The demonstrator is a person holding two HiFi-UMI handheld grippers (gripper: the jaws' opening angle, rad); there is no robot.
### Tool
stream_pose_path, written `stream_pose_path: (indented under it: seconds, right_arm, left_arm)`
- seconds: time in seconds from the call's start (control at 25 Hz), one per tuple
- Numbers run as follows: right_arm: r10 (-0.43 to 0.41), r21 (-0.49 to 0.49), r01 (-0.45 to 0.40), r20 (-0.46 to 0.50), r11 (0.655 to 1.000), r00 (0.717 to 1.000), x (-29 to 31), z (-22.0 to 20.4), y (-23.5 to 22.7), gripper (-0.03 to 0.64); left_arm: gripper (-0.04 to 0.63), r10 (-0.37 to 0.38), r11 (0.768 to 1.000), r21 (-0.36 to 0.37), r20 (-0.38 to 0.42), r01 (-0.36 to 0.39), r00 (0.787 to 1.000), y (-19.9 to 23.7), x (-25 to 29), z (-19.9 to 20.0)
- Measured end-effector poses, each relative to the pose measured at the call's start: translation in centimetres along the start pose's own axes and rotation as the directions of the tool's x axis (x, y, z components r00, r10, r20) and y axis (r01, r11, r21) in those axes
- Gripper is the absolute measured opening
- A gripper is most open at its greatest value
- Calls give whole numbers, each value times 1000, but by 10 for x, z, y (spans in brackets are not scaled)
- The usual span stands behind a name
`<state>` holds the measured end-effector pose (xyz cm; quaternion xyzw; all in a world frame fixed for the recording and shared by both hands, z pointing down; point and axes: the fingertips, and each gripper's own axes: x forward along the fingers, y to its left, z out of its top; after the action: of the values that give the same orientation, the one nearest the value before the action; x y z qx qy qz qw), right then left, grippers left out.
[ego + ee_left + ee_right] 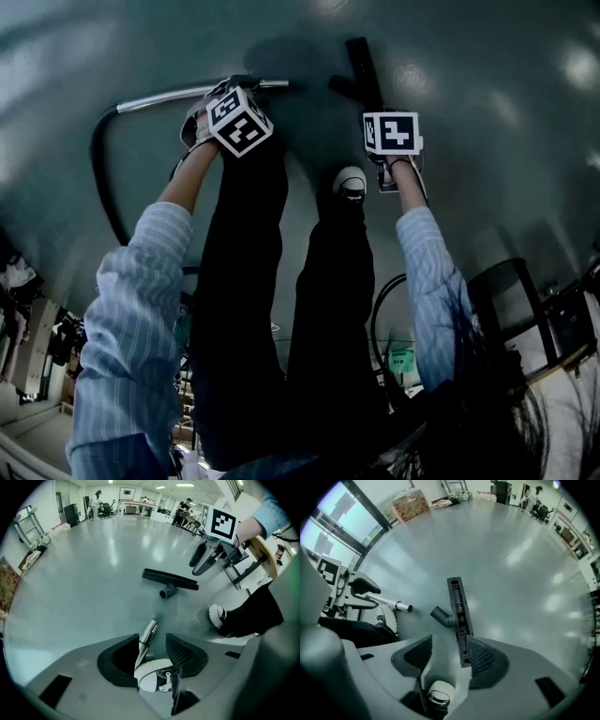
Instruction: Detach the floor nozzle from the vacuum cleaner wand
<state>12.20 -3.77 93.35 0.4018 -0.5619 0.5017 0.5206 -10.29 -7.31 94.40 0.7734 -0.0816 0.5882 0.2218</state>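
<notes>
The floor nozzle (457, 616) lies flat on the open floor (469, 112) ahead of the person's shoe (351, 183), well apart from the free end of the wand (147, 634), so the detaching step looks done. The left gripper (153, 641) is clamped on the wand. The right gripper (449, 651) hangs above the nozzle with its jaws apart and nothing in them, so I judge that what remains is only to set the wand down.

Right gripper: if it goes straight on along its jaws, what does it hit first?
Likely bare floor: the right gripper points down at it, jaws open. The floor nozzle ends close beside one jaw and might get clipped; depth unclear.
</notes>
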Motion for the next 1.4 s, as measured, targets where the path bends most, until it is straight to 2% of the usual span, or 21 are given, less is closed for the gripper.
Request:
stream_pose_path:
  seconds: [0.12, 0.2, 0.28, 0.4, 0.48, 0.52, 0.64, 0.8, 0.88, 1.04, 1.08, 1.16, 1.24, 1.32, 1.4]
  right_arm:
    - [125, 65, -127, 43, 990, 991, -38, 1, 17, 232]
    - [234, 123, -242, 78, 962, 969, -64, 3, 31, 232]
    - [301, 187, -320, 123, 929, 946, -93, 7, 38, 232]
    - [330, 247, -371, 190, 895, 924, -141, 10, 44, 232]
    - [335, 251, -387, 224, 888, 915, -176, 8, 48, 232]
    - [335, 246, -389, 236, 888, 912, -192, 6, 51, 232]
    - [320, 229, -382, 265, 895, 909, -239, -3, 60, 219]
    - [300, 222, -375, 310, 900, 902, -300, -15, 68, 167]
    - [281, 228, -364, 329, 903, 902, -326, -18, 69, 136]
    - [254, 266, -363, 367, 893, 895, -369, -28, 74, 89]
    - [256, 273, -372, 379, 887, 889, -380, -30, 76, 81]
    - [263, 271, -387, 401, 881, 878, -405, -33, 79, 72]
    - [267, 252, -390, 412, 886, 871, -431, -37, 81, 66]
    - [263, 223, -380, 421, 898, 868, -457, -40, 80, 63]
    - [268, 196, -382, 438, 903, 858, -480, -40, 78, 60]
  left_arm:
    - [173, -27, 994, -104, 14, 28, 1000, -15, -32, 13]
    - [172, -38, 984, -174, 49, 46, 998, -26, -53, 23]
    - [169, -35, 971, -232, 79, 53, 996, -37, -75, 32]
    - [135, -1, 952, -304, 118, 36, 993, -53, -115, 46]
    - [69, 27, 934, -356, 166, 35, 986, -65, -146, 60]
    - [58, 37, 921, -387, 197, 43, 980, -70, -162, 68]
    - [41, 67, 868, -488, 299, 93, 952, -83, -206, 90]
    - [37, 124, 788, -594, 410, 162, 903, -96, -264, 116]
    - [32, 131, 759, -617, 460, 210, 878, -102, -292, 130]
    - [29, 54, 705, -610, 554, 361, 830, -129, -339, 146]
    - [24, 38, 704, -597, 573, 385, 819, -136, -351, 149]
    - [20, 16, 715, -563, 605, 414, 796, -149, -377, 157]
    - [17, 13, 724, -547, 621, 421, 784, -161, -403, 163]
    - [15, 40, 728, -549, 631, 410, 775, -167, -429, 169]
    - [12, 87, 737, -552, 650, 390, 755, -172, -456, 177]
